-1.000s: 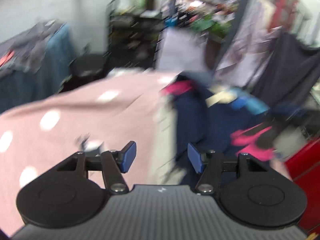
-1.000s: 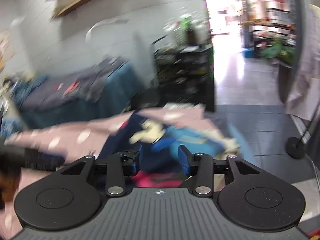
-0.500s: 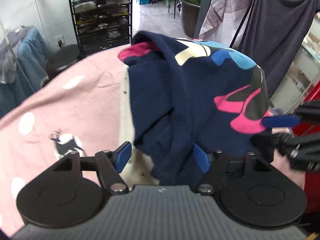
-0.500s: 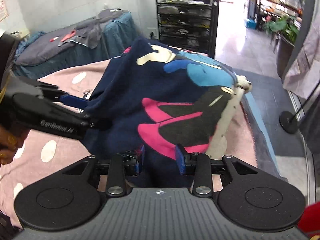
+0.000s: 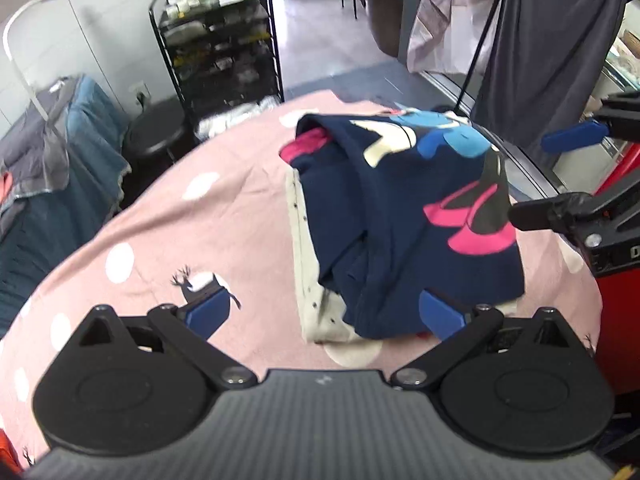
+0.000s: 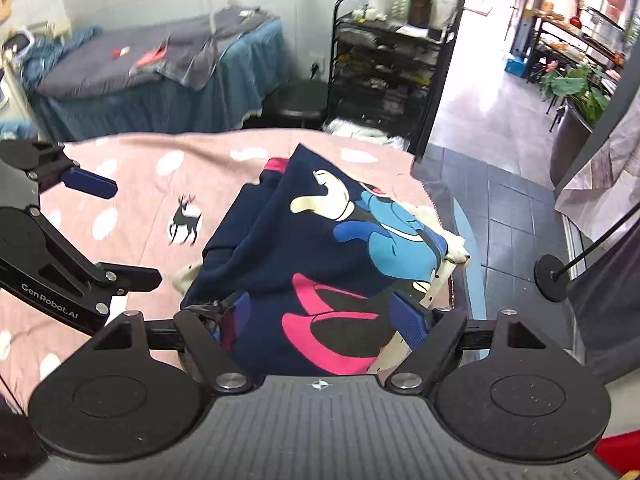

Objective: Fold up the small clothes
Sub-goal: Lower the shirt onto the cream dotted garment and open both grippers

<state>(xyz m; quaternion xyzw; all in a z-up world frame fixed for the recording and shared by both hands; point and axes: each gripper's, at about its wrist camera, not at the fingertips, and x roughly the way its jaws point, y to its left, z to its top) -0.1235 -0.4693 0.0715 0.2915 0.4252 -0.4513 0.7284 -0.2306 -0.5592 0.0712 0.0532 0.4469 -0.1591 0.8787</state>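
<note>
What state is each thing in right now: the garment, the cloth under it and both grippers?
Navy cartoon-print garment: folded over, lying released on the cloth, a cream garment edge showing beneath.
Pink polka-dot cloth: spread over the table.
Left gripper: open, jaws just opened wide, gripping nothing.
Right gripper: open, jaws just opened wide above the garment, pads not pressing it.
</note>
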